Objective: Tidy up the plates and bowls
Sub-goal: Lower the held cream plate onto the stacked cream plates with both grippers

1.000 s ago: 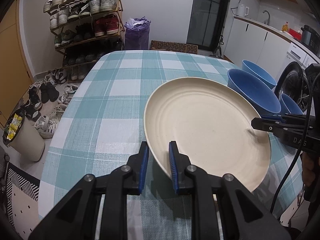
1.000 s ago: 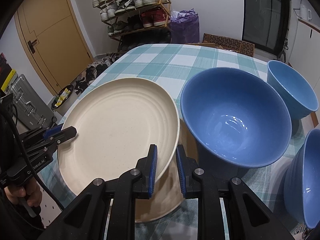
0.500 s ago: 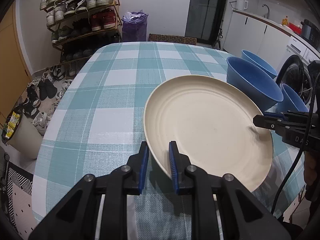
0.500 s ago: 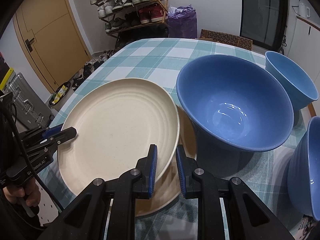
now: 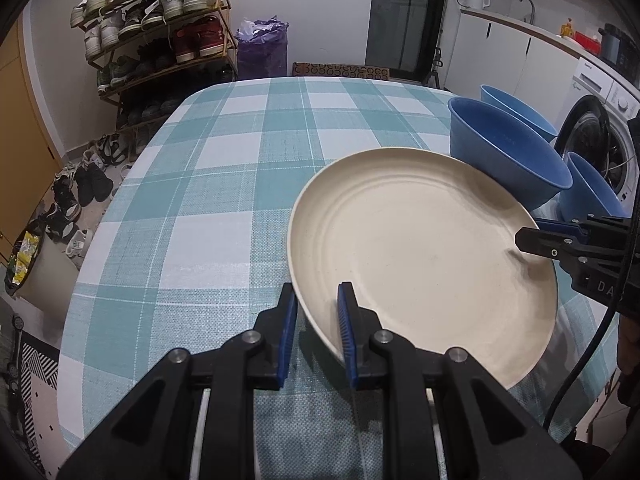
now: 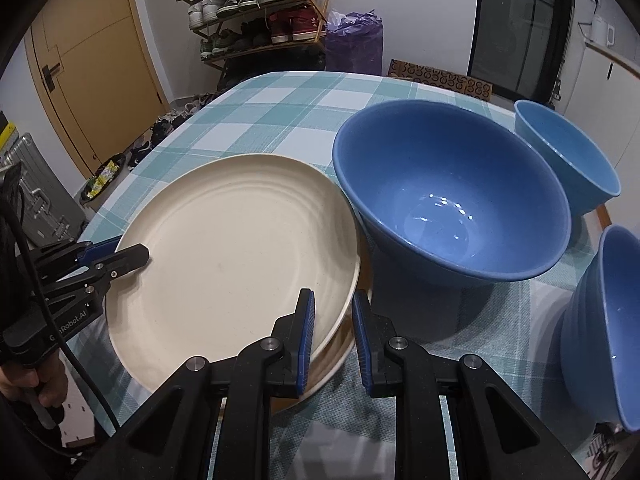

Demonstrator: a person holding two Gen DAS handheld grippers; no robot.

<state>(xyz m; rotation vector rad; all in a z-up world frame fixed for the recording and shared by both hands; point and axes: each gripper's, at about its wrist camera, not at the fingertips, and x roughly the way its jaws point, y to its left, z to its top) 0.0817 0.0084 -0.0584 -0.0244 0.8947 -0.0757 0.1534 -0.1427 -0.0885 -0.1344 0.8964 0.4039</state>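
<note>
**A:** Kitchen-ish room, shoe rack (image 5: 156,36) at the back, washing machine (image 5: 600,140) off to the side, and a table (image 5: 224,184) under a teal check cloth. We've got the cream plate (image 5: 420,248) near the table's front edge, right-hand half, held at both rims.

**B:** Yep. Left gripper (image 5: 318,328) is clamped on the near rim, right gripper (image 6: 333,332) clenched on the opposite rim. There's a second plate (image 6: 340,354) peeking out directly under it, so we reckon we're setting it onto a stack.

**A:** Big blue bowl (image 6: 448,196) sits just beside the plate's far-right side; two smaller bowls are out toward the right edge.

**B:** Handling guess: stiff and lightish, with a smooth rim, so it's probably a bit slippery. We'd keep pinching the rim only and keep it level.
</note>
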